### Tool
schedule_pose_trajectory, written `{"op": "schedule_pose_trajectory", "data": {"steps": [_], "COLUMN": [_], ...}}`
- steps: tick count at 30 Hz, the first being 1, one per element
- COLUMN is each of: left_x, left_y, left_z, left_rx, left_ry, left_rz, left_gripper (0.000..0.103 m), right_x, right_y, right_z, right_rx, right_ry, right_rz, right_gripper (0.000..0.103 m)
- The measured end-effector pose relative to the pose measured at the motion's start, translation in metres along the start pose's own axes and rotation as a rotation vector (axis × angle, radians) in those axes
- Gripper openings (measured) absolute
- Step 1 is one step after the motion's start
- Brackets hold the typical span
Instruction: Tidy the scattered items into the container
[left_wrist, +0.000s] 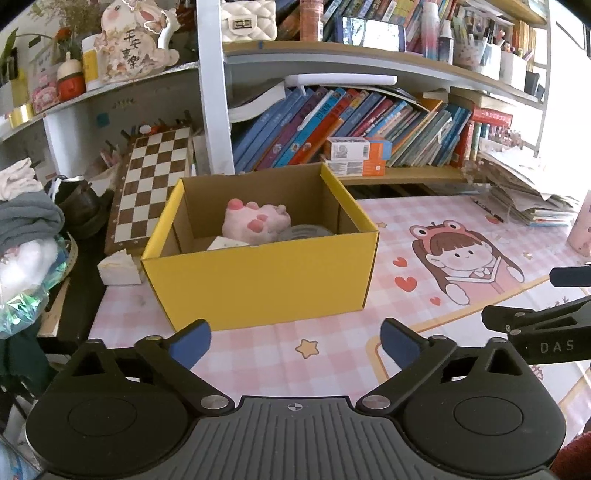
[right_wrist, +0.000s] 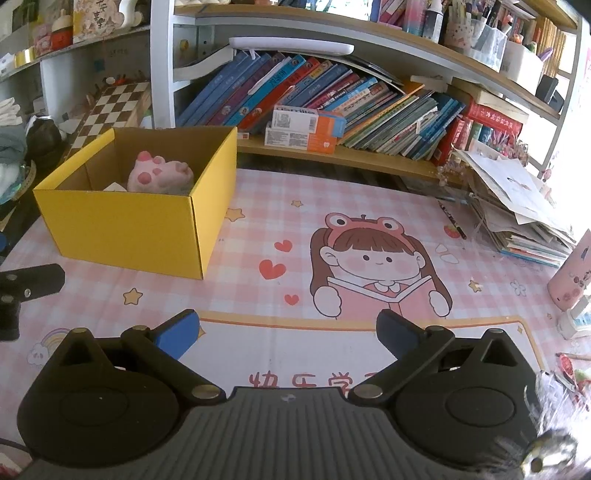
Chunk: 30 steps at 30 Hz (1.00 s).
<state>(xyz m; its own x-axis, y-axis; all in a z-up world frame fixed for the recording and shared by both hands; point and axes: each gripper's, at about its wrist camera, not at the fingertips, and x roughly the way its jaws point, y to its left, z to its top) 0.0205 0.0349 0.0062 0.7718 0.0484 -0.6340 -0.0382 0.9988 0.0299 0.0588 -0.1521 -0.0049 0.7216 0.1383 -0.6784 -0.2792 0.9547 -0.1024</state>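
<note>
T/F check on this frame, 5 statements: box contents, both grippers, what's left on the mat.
1. The pink plush paw toy lies inside the yellow cardboard box. True.
2. The left gripper is clamped on a grey round item. False: its blue-padded jaws stand wide apart, with nothing between them; the grey round item sits in the box.
3. The right gripper is open and empty. True.
4. The box stands on the wooden chessboard. False: it stands on the pink checked desk mat; the chessboard leans behind it.
5. A dark pencil lies on the mat near the paper stack. True.
</note>
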Motion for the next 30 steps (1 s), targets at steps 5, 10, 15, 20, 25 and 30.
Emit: {"op": "schedule_pose_trajectory", "data": {"steps": [5,10,15,20,25,30], "left_x": [-0.0005,-0.0006,-0.0001,0.0005,0.0009,0.0019], "left_y": [-0.0006,0.0001,0.0,0.0005,0.0011,0.0013], "left_z": [0.0,0.0002,0.0,0.0,-0.0001,-0.0001], "left_rx": [0.001,-0.004,-0.003,-0.005,-0.006,-0.005], "left_ry": [0.001,0.002,0.004,0.004,0.01,0.015], "left_rz": [-0.006,-0.007,-0.011,-0.011,-0.012,-0.017], "left_gripper": [0.101,0.102,0.103,0.103,0.103,0.103], "right_x": [-0.0001,0.0013,0.0012,0.0006,0.0007,0.0013], "right_y": [0.0008,-0.004,-0.004,-0.0012,-0.0007,-0.0003], "right_z": [0.0005,0.0008,0.0009,0.0002,0.0002,0.0002], "right_rx": [0.002,-0.006,-0.006,-0.002,-0.003,-0.004], "right_ry": [-0.001,-0.003,-0.002,0.004,0.006,0.007], "right_rz": [-0.002,0.006,0.006,0.004,0.005,0.004], "right_gripper": [0.103,0.103,0.103,0.103,0.103,0.103]}}
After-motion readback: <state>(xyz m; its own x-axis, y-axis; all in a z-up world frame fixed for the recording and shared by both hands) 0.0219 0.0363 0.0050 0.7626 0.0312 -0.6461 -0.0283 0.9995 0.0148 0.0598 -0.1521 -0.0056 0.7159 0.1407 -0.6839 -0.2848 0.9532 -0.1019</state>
